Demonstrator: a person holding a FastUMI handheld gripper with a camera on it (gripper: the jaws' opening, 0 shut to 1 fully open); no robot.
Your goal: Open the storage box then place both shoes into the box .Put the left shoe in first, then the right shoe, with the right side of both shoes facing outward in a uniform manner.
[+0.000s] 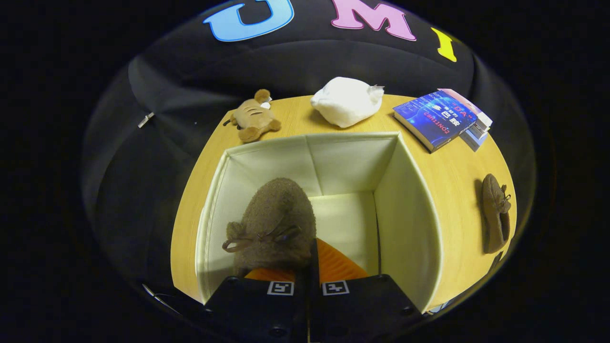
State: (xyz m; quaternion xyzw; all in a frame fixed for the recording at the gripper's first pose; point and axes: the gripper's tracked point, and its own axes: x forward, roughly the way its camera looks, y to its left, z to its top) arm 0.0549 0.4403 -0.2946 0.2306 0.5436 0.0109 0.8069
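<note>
A: Where is the shoe?

B: One brown shoe [275, 224] hangs toe-forward inside the open box [414, 224], pinched at its rear by the hand-held gripper [309, 271]. The fingers sit close together, pressing on the shoe's edge. A small bow shows on its upper.

A: How much room around it?

B: The shoe sits toward the box's left wall, close to it. To its right the pale floor of the box is bare up to the right wall, and the far wall stands well beyond the toe. The box's top rim is open all round.

A: And the second shoe?

B: The other shoe [495, 219] lies on the worktop [457, 171] right of the box, apart from the wall and near the worktop's right edge.

A: What else is near?

B: Beyond the far rim: a plush toy [255, 119] at the left, a white bag [348, 101] in the middle, books [441, 119] at the right, all apart from the box. The books reach close to the worktop's far right edge.
</note>
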